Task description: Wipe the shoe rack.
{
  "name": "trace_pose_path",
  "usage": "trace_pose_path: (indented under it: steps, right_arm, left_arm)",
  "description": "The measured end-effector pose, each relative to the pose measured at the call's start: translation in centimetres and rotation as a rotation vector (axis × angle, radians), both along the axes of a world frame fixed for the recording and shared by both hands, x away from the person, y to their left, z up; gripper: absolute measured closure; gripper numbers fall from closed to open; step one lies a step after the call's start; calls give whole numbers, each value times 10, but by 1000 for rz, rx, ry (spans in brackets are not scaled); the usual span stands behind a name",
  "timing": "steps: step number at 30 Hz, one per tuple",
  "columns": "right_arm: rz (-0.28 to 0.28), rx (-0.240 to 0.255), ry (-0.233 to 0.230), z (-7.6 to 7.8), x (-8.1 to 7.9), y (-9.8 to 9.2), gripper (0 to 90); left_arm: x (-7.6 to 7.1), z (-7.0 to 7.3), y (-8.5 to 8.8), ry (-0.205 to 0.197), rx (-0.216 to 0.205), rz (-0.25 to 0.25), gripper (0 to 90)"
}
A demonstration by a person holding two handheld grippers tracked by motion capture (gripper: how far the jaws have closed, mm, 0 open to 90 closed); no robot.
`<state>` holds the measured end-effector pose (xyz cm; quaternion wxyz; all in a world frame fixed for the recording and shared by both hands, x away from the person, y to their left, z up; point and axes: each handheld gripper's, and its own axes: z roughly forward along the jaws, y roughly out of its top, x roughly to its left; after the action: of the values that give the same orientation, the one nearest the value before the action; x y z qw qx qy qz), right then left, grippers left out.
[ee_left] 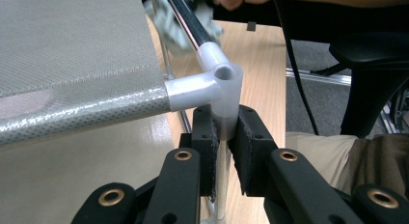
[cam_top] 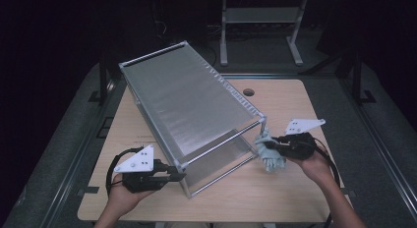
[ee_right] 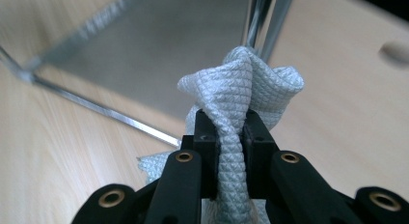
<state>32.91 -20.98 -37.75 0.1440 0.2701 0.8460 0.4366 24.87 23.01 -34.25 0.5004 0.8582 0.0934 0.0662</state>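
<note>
Worktop (cam_top: 290, 188): a light wooden top with a round cable hole (cam_top: 249, 92) near its far edge; it carries the rack and both hands work over it.
Rack (cam_top: 187, 98): a metal-tube frame with grey mesh fabric shelves, set slantwise across the worktop, one end near the person and the other toward the far left; an upper shelf and a lower one (cam_top: 231, 156) show.
Corner joint (ee_left: 219, 91): a pale plastic connector at the rack's near corner, joining a fabric-covered rail, a chrome tube and an upright post.
Left hand-held gripper (cam_top: 179, 176): held in the person's left hand at the near left of the worktop; its jaws are closed on the corner joint, the black pads (ee_left: 251, 151) pressing the joint's lower sleeve from both sides in the left gripper view.
Cloth (cam_top: 270, 152): a pale grey-white waffle-weave cleaning cloth, bunched and hanging at the rack's right-hand near corner, just beside the upright tubes (ee_right: 263, 16).
Right hand-held gripper (cam_top: 271, 144): held in the person's right hand at the right of the worktop; its jaws are nearly together and pinch a fold of the cloth (ee_right: 236, 113), which bulges above the pads and trails below them.
Cloth against rack: in the right gripper view the cloth's top sits right in front of the tubes; whether it touches them cannot be told.
Background: dark floor and a metal stand (cam_top: 260, 21) beyond the worktop.
</note>
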Motion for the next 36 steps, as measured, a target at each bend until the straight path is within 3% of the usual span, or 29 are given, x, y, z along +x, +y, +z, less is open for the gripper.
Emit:
trace_pose_path:
  steps: [3, 7, 9, 10, 11, 12, 14, 17, 22, 23, 24, 27, 31, 35, 36]
  right_arm:
    - [4, 11, -37, 21, 0, -2, 797]
    - [4, -8, -35, 21, 3, 0, 797]
    - [0, -22, -11, 9, 6, 2, 797]
    - [-7, -31, 21, -7, 10, 5, 797]
    - [-7, -31, 21, -7, 10, 5, 797]
    - [-15, -42, 60, -26, 14, 8, 796]
    - [-24, -50, 97, -42, 18, 11, 796]
    - [-24, -49, 108, -48, 20, 13, 795]
    - [-22, 10, 10, 1, 13, 7, 795]
    - [-22, 10, 10, 1, 13, 7, 795]
    - [-16, 39, -34, 23, 11, 5, 795]
    - [-10, 36, -74, 44, 10, 6, 795]
    - [-13, 11, -63, 42, 13, 9, 795]
    - [-23, -28, 5, 6, 22, 14, 795]
    - [-23, -28, 5, 6, 22, 14, 795]
  left_arm:
    - [0, 0, -1, -2, 4, -4, 796]
    - [-1, 1, -3, -2, 8, -10, 795]
    - [-1, 1, -3, -3, 11, -15, 795]
    - [-1, 1, -4, -4, 15, -19, 795]
    - [-1, 1, -4, -4, 15, -19, 795]
    - [-1, 1, -4, -4, 15, -20, 795]
    - [0, 1, -4, -3, 15, -22, 795]
    - [0, 2, -4, -2, 17, -25, 795]
    - [0, 2, -6, -3, 20, -29, 795]
    - [-1, 2, -7, -4, 19, -30, 795]
    - [-1, 2, -8, -7, 21, -32, 794]
    - [-2, 2, -10, -6, 22, -36, 795]
    - [-2, 2, -11, -7, 23, -40, 794]
    - [-1, 2, -12, -6, 23, -45, 795]
    - [-1, 2, -12, -6, 23, -45, 795]
